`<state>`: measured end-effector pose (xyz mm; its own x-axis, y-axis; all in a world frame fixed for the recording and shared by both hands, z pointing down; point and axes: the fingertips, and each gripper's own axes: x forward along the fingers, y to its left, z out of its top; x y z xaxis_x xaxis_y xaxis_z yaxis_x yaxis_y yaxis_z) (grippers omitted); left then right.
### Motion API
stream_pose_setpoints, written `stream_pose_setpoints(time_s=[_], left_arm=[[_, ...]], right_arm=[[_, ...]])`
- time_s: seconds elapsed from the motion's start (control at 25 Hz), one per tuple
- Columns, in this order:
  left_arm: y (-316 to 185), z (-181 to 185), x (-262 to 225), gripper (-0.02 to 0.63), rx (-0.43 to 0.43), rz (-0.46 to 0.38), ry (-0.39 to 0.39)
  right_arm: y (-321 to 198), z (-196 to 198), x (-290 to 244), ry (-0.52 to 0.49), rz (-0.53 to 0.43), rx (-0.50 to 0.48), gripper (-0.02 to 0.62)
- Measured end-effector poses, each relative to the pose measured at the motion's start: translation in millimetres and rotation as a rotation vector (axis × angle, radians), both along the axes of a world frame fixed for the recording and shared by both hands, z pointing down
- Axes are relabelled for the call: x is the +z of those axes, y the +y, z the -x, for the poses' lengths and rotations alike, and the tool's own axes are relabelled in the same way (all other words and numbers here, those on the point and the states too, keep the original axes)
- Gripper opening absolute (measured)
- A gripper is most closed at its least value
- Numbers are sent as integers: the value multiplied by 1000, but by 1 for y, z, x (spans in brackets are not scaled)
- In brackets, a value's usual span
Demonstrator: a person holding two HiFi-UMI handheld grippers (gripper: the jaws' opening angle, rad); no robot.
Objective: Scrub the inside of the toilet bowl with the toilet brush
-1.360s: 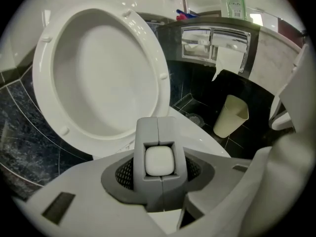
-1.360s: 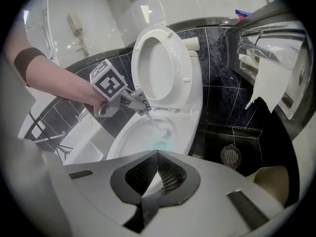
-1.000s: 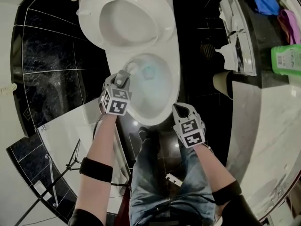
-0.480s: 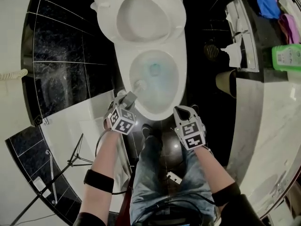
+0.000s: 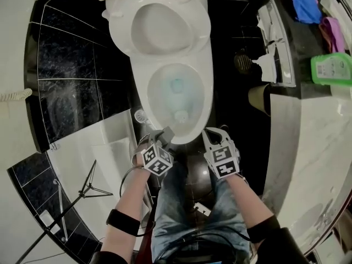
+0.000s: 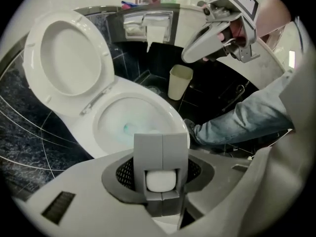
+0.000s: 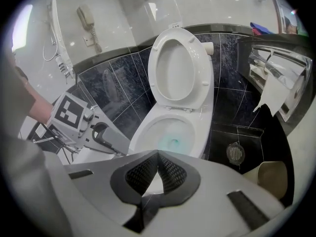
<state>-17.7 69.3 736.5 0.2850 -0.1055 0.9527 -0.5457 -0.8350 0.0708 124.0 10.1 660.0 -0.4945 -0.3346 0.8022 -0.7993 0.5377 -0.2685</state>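
The white toilet (image 5: pixel 204 100) stands with its lid up (image 5: pixel 159 29), and blue-tinted water (image 5: pixel 176 85) sits in the bowl. My left gripper (image 5: pixel 166 133) is at the bowl's near-left rim, shut on the white handle of the toilet brush (image 6: pixel 161 179). The brush head (image 5: pixel 180 116) rests against the near inner wall of the bowl; in the left gripper view the jaws hide it. My right gripper (image 5: pixel 212 132) hovers just off the bowl's near-right rim, its jaws shut with nothing in them. The right gripper view shows the bowl (image 7: pixel 170 132) ahead and the left gripper (image 7: pixel 106 143) at its left.
A beige bin (image 5: pixel 258 99) stands right of the toilet, under a toilet-paper holder (image 5: pixel 275 43). A floor drain (image 5: pixel 242 63) lies beside it. A small round holder (image 5: pixel 142 116) sits on the floor left of the bowl. The person's jeans-clad legs (image 5: pixel 192 202) are just behind the grippers.
The left gripper has drawn back toward the person, pulling the brush head from the bowl's far-left side to its near wall. The right gripper has barely moved.
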Motion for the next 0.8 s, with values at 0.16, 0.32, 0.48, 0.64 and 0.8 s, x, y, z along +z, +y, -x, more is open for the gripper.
stream_pose_setpoints(time_s=[0.16, 0.32, 0.48, 0.64, 0.8], left_arm=[[-3, -40, -1, 176, -37, 0, 48], [-34, -71, -1, 176, -131, -41, 88], [-77, -89, -5, 176, -207, -95, 126], [-124, -106, -7, 176, -252, -165, 129], [-170, -111, -6, 176, -297, -236, 110]], right_arm=[[-8, -17, -1, 0, -1, 25, 17], [-16, -39, 4, 4, 3, 48, 17], [-21, -58, 11, 6, 12, 64, 17], [-30, -74, 19, 6, 18, 69, 17], [-43, -86, 25, 2, 13, 71, 17]])
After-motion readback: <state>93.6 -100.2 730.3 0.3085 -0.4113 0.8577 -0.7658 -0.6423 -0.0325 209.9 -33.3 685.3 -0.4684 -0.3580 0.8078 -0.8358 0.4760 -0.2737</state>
